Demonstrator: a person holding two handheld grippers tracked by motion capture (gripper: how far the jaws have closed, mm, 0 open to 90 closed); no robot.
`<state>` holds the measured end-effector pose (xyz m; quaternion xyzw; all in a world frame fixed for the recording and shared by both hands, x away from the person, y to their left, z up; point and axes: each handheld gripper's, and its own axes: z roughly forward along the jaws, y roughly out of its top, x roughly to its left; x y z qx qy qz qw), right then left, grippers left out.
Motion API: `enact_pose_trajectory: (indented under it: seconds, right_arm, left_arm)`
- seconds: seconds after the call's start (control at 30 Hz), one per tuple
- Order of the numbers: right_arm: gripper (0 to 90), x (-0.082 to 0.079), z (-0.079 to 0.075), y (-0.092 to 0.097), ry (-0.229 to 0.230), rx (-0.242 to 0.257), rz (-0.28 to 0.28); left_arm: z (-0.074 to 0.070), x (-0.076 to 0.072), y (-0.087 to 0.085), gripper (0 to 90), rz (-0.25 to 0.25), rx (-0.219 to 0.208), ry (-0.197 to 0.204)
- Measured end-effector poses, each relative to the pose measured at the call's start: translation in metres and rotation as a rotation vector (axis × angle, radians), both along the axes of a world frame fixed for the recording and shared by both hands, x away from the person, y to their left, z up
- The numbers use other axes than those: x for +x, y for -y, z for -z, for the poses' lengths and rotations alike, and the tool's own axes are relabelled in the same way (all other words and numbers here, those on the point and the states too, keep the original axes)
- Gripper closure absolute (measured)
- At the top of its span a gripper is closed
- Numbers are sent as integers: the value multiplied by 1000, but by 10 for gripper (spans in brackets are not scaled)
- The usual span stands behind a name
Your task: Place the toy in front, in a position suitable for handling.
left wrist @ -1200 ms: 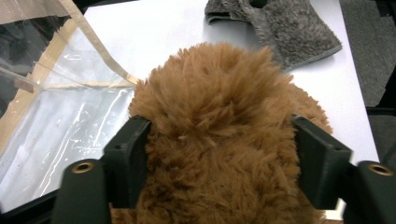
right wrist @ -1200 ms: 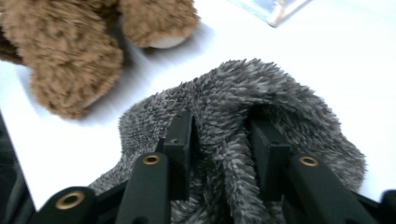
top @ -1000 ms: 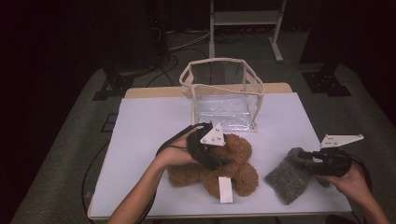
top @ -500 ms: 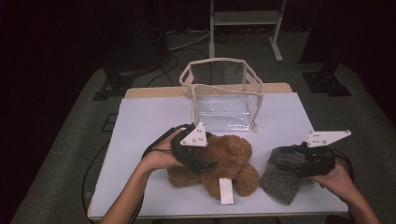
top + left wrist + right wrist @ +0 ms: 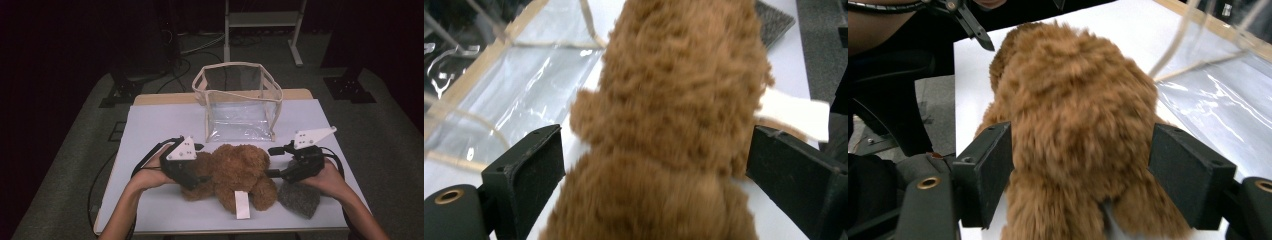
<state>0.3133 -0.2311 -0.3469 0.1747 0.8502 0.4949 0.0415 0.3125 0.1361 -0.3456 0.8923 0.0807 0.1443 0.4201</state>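
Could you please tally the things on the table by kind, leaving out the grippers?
Brown plush bear: 1
Grey fuzzy toy: 1
Clear bag: 1
Total: 3

The teddy bear (image 5: 239, 172) lies on the table (image 5: 150, 125) before the clear bag (image 5: 239, 102); a grey cloth (image 5: 299, 199) lies right of it.

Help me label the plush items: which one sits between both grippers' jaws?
The brown teddy bear, flanked by both grippers; the grey plush piece lies at the table's right front corner.
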Motion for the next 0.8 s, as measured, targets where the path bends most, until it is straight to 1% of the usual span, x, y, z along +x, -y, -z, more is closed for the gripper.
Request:
enact_pose_trajectory:
  seconds: [0.07, 0.17, 0.3, 0.33, 0.4, 0.47, 0.53, 0.63, 0.73, 0.8]
  right_arm:
    - [246, 3, -1, -7, -2, -8, -3]
    - [241, 10, 0, -17, -9, -7, -26]
    - [223, 14, 3, -29, -23, -26, -44]
    - [209, 15, 4, -33, -17, -40, -46]
    - [196, 16, 6, -37, -11, -51, -47]
    - [192, 17, 7, -39, -9, -55, -49]
    - [187, 18, 8, -42, -10, -60, -48]
    - [178, 18, 10, -44, -3, -80, -48]
    - [171, 19, 10, -46, 3, -92, -48]
    - [164, 21, 12, -47, 3, -97, -50]
  left_arm:
    - [4, 0, -8, 79, -13, -3, -10]
    - [12, 1, -20, 79, -37, -6, -26]
    - [27, 4, -34, 79, -65, -7, -59]
    - [30, 4, -36, 79, -70, -5, -65]
    - [37, 5, -40, 78, -77, -4, -79]
    - [43, 6, -44, 53, -86, -14, -94]
    - [47, 7, -48, 52, -89, -28, -106]
    - [52, 8, -54, 37, -99, -28, -120]
    - [56, 8, -57, 31, -101, -30, -139]
    - [60, 8, -55, 29, -92, -30, -151]
